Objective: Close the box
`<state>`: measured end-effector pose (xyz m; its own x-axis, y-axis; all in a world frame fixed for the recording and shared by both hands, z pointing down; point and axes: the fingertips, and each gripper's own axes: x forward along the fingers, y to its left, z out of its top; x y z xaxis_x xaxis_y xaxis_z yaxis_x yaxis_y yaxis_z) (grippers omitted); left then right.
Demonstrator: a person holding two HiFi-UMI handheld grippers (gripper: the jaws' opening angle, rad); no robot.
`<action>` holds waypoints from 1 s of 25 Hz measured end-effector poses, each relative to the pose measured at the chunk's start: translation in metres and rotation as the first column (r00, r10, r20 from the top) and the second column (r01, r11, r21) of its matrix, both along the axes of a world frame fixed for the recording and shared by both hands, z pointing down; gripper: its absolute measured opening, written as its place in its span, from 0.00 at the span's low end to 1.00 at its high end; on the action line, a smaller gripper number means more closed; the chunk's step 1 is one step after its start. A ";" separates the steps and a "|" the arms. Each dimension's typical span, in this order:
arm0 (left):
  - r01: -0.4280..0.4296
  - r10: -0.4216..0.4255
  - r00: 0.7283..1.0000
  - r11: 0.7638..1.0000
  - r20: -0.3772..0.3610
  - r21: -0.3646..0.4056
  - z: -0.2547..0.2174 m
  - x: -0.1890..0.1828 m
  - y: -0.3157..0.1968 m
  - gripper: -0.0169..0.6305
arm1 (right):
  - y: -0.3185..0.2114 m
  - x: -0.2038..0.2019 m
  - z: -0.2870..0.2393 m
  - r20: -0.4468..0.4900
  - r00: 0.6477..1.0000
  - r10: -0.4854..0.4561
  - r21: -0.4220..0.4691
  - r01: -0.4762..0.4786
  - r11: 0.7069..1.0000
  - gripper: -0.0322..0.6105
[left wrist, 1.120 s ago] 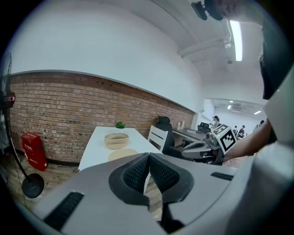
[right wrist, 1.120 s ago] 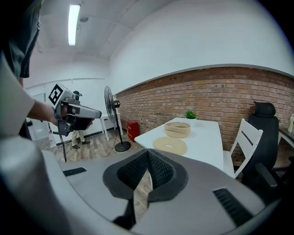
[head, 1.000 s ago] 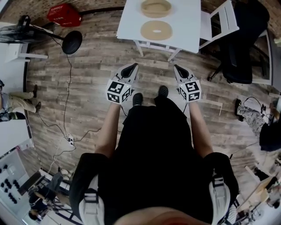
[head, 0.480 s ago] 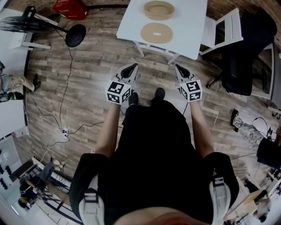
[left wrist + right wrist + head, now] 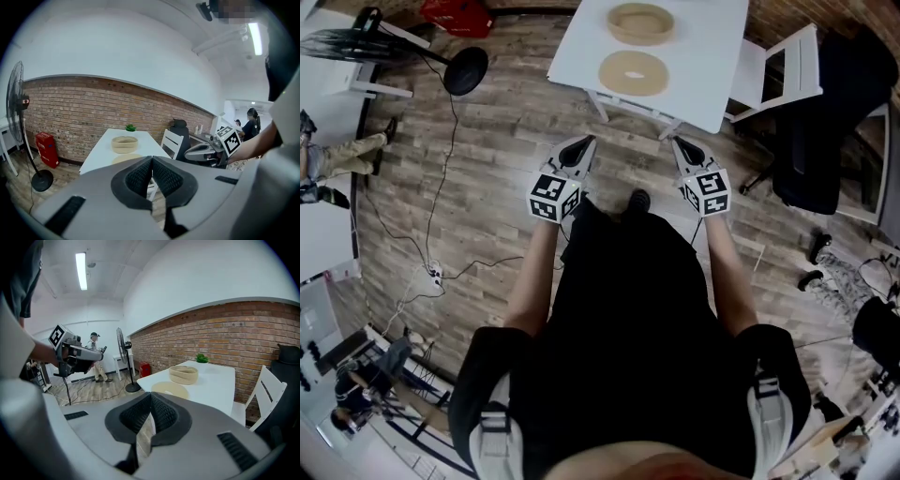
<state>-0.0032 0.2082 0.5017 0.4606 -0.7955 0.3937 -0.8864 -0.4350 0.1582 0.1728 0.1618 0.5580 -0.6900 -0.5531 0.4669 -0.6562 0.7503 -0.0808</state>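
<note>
Wood floor [image 5: 487, 187], brick wall [image 5: 70, 105] behind. Fan [image 5: 469, 70] at left, white worktop [image 5: 703, 56] mid, white chair [image 5: 787, 66] at right. Round box [image 5: 640, 22] on worktop near wall; lid [image 5: 633, 72] flat just beside it, off box. Both ahead of tools, well apart. Left tool [image 5: 581, 142]: jaws pressed together, nothing between. Right tool [image 5: 679, 143]: jaws together, empty, above floor.
</note>
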 end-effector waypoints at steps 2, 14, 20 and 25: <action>0.000 0.000 1.000 1.000 0.000 0.001 -0.002 0.002 -0.002 0.06 | -0.006 0.002 -0.001 0.002 1.000 0.001 0.002 -0.001 1.000 0.05; -0.005 0.006 0.999 1.000 -0.043 0.015 -0.005 -0.005 -0.036 0.06 | -0.031 -0.003 -0.016 -0.036 0.999 0.006 0.025 -0.005 1.000 0.05; -0.052 0.052 0.998 0.999 -0.045 0.015 0.001 -0.007 -0.073 0.06 | -0.062 0.006 -0.014 -0.043 0.996 0.073 0.029 -0.072 0.997 0.05; -0.073 0.073 0.996 0.997 -0.046 0.018 0.000 -0.016 -0.103 0.06 | -0.080 -0.002 -0.006 -0.046 0.994 0.095 0.008 -0.095 0.995 0.05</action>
